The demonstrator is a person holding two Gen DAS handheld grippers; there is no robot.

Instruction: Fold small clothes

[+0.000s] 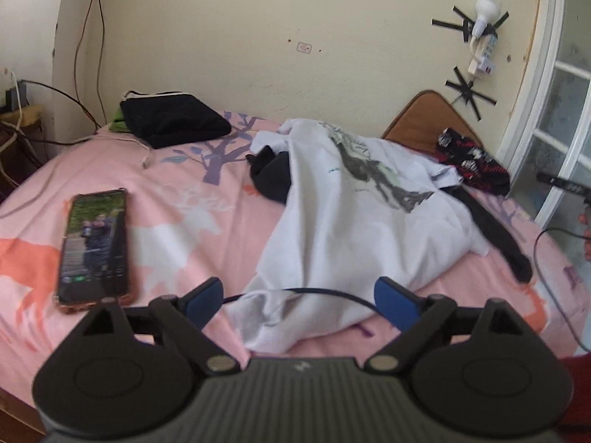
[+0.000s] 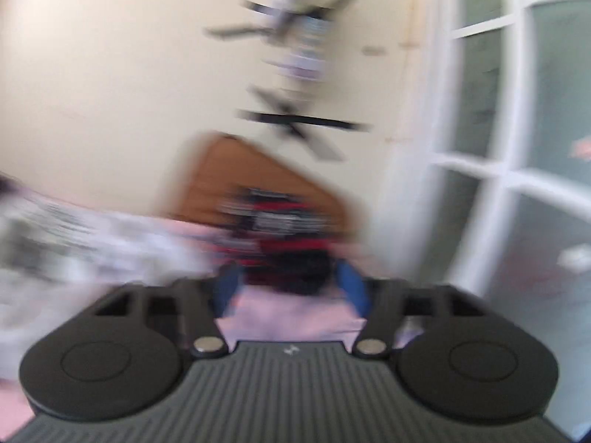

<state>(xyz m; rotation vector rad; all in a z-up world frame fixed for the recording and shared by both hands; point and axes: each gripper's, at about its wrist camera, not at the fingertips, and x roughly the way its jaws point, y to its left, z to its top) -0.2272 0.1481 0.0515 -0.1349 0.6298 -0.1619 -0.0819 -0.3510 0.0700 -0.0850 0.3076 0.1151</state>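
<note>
A crumpled white T-shirt [image 1: 347, 221] with a dark print lies on the pink bed sheet [image 1: 177, 229]. My left gripper [image 1: 301, 304] stands open just before the shirt's near hem, its blue pads wide apart with only a dark cord and cloth edge between them. Black socks [image 1: 273, 177] lie by the shirt's left side and a long black sock [image 1: 495, 236] on its right. A black, red and white patterned garment [image 1: 469, 162] sits at the far right. In the blurred right wrist view my right gripper [image 2: 290, 289] is open, pointing at that patterned garment [image 2: 284, 236], apart from it.
A phone [image 1: 96, 247] with a lit screen lies on the sheet at the left. A folded black cloth pile [image 1: 173, 118] sits at the back by the wall. A brown headboard [image 1: 424, 118] and a white-framed door [image 2: 491, 184] stand at the right. Cables trail at both sides.
</note>
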